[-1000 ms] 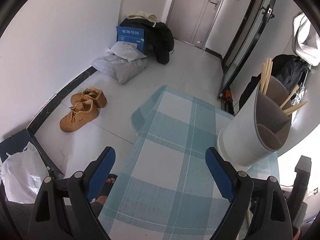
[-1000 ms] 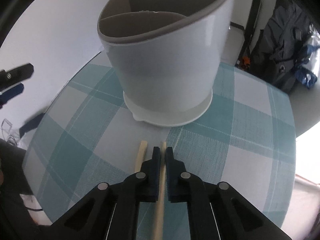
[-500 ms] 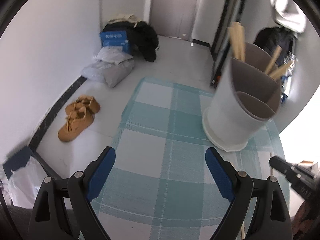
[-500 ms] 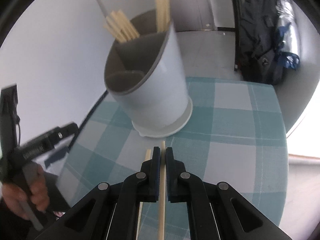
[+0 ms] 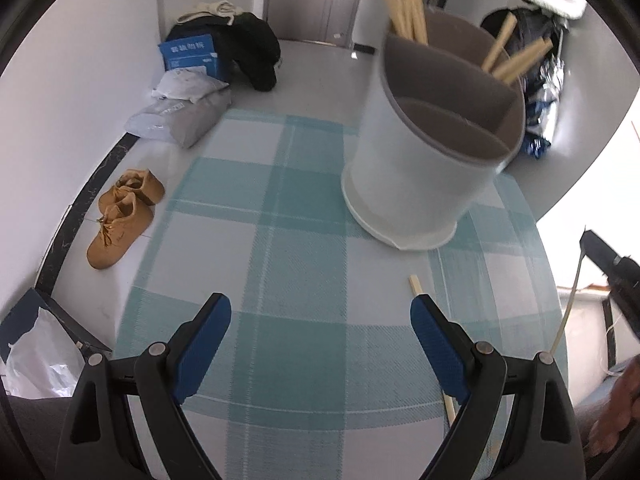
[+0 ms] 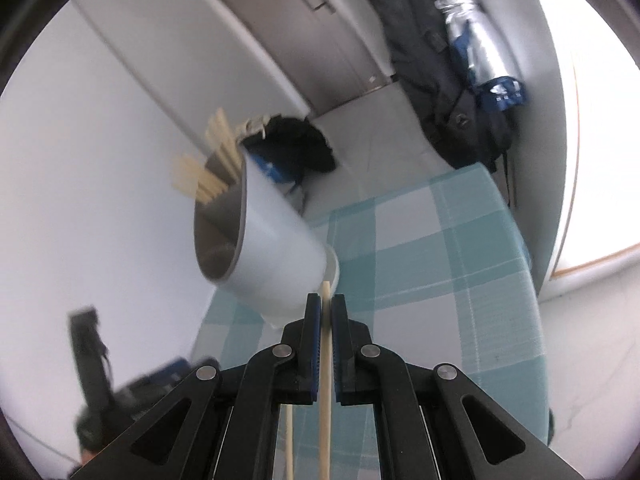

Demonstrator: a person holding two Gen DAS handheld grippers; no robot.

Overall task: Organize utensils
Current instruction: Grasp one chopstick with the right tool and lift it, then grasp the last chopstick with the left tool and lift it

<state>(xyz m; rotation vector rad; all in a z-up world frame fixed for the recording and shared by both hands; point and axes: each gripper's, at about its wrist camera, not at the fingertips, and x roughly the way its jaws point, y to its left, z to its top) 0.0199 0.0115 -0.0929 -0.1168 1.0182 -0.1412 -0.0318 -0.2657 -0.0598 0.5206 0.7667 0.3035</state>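
A white utensil holder [image 5: 416,184] with grey compartments stands on the checked tablecloth [image 5: 280,264]. Several wooden chopsticks [image 5: 404,4] stick out of its far compartments. My left gripper [image 5: 320,332] hangs open over the cloth in front of the holder, with nothing between its fingers. One loose chopstick [image 5: 416,285] lies on the cloth and runs under its right finger. My right gripper [image 6: 326,305] is shut on a chopstick [image 6: 325,400], lifted off the table, with its tip just before the holder [image 6: 276,256]. The right gripper [image 5: 610,268] shows at the right edge of the left wrist view.
On the floor to the left are tan shoes [image 5: 120,220], grey and white bags [image 5: 180,116] and a blue box [image 5: 190,54]. A dark backpack and jacket [image 6: 460,120] hang beyond the table's far edge. A person's hand [image 5: 616,412] holds the right gripper.
My right gripper has risen and rolled with the chopstick, so the holder now looks tilted and farther off. My left gripper has moved closer to the holder, and the loose chopstick has come into view.
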